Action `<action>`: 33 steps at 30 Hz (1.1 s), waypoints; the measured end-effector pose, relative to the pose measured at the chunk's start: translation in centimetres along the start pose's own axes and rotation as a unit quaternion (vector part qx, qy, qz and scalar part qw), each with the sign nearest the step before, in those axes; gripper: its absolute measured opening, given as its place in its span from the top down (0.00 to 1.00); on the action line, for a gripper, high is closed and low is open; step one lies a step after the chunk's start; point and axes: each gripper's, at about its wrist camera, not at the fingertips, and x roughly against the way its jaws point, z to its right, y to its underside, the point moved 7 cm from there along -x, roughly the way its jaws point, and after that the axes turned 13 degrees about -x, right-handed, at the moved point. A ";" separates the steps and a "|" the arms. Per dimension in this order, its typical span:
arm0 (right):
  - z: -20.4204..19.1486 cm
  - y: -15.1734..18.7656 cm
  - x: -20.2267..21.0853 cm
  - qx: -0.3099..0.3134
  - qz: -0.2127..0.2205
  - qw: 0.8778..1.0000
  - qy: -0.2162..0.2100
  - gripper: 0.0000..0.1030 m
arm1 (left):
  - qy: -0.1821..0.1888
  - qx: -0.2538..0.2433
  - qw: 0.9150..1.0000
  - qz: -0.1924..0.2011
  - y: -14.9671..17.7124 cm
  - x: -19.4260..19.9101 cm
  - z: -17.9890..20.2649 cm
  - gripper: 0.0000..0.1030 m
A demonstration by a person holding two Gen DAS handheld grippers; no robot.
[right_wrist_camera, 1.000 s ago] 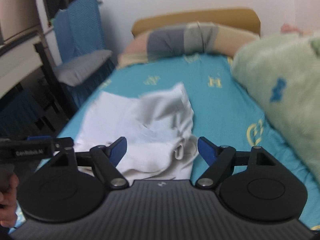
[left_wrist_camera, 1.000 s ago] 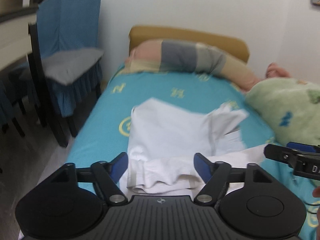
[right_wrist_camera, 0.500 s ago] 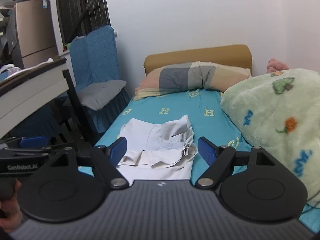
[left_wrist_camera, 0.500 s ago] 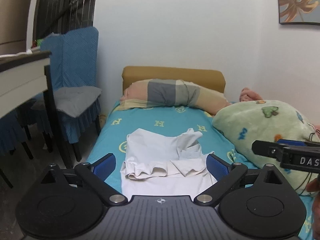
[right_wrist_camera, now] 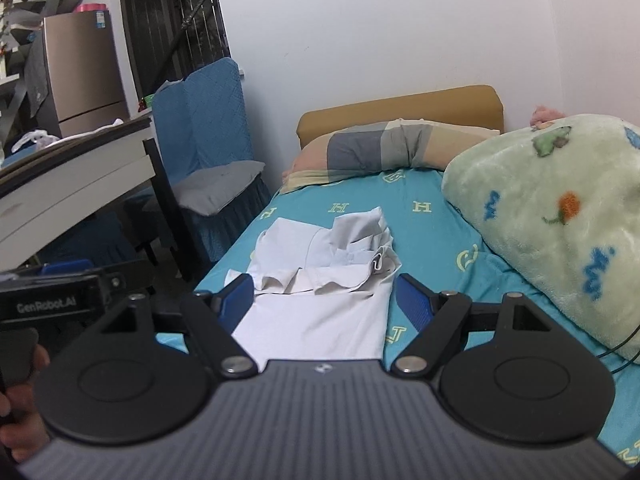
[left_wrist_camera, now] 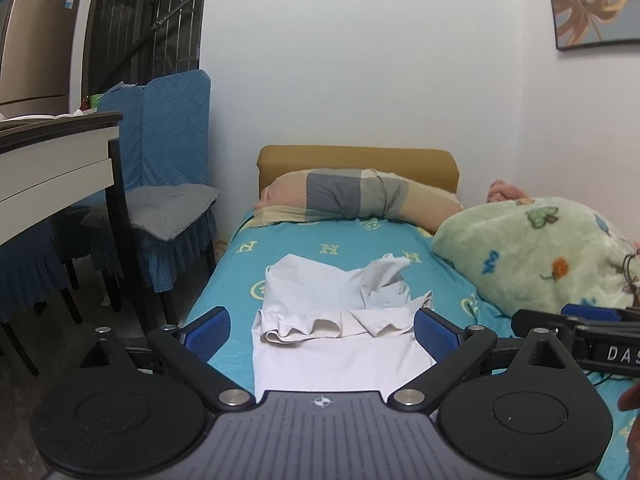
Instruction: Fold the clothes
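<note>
- The shirt lies flat on the bed, partly folded: its far part is doubled back toward me, leaving a rumpled band of edges across the middle and a smooth single layer nearest me.
- Its long axis runs straight away from me, toward the pillow, so the near hem sits square across my view and the untidy far corner with the bunched sleeve is at the right.
- My left gripper hangs above the near end, jaws spread wide and holding nothing; the shirt is straight ahead and below, its width fitting between the two blue pads.
- My right gripper is just as wide and bare, and sees the shirt slightly to its left, with the bunched right edge nearly dead ahead.
- Both are about equally near the hem; I judge the right one better placed for the rumpled right side, the left for the left corner.
- Further out, the blanket crowds the bed's right side, and a chair stands on the left, clear of the bed.
</note>
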 end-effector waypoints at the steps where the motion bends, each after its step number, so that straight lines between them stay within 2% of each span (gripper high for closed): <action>1: 0.2 0.1 -0.2 -0.003 -0.001 1.000 0.003 0.23 | 0.002 0.004 1.000 -0.010 0.2 -0.4 0.0 0.04; 5: 1.3 0.9 -1.1 -0.019 -0.014 1.000 0.016 0.23 | 0.020 0.037 0.998 -0.049 1.3 -1.8 -0.5 0.04; 9: 2.1 1.6 -1.3 -0.055 -0.035 0.998 0.013 0.23 | 0.040 0.088 0.991 -0.093 2.6 -2.8 -1.4 0.04; 11: 2.5 1.9 -1.4 -0.073 -0.045 0.996 0.011 0.23 | 0.051 0.120 0.985 -0.117 3.3 -3.3 -2.1 0.04; 14: 3.2 2.3 -1.5 -0.103 -0.059 0.993 0.008 0.23 | 0.073 0.174 0.970 -0.150 4.2 -4.0 -2.6 0.04; 16: 3.7 2.8 -1.8 -0.137 -0.071 0.988 0.002 0.23 | 0.084 0.208 0.959 -0.173 5.0 -4.8 -2.9 0.04; 19: 4.5 4.2 -3.3 -0.202 -0.098 0.974 -0.008 0.23 | 0.097 0.255 0.939 -0.210 6.5 -6.3 -3.0 0.05; 23: 5.6 6.1 -5.3 -0.288 -0.132 0.948 -0.021 0.21 | 0.125 0.335 0.897 -0.261 9.3 -8.7 -3.0 0.07; 27: 6.5 7.9 -7.2 -0.372 -0.165 0.913 -0.034 0.21 | 0.150 0.408 0.851 -0.295 12.0 -11.0 -3.1 0.12; 29: 7.0 8.8 -8.1 -0.412 -0.181 0.892 -0.040 0.22 | 0.147 0.427 0.840 -0.301 12.9 -12.0 -3.4 0.13; 32: 7.7 10.1 -9.5 -0.471 -0.204 0.857 -0.049 0.22 | 0.138 0.448 0.831 -0.299 13.9 -13.6 -4.0 0.13; 33: 7.8 10.4 -10.2 -0.471 -0.209 0.856 -0.043 0.22 | 0.135 0.463 0.826 -0.292 14.3 -13.8 -4.3 0.14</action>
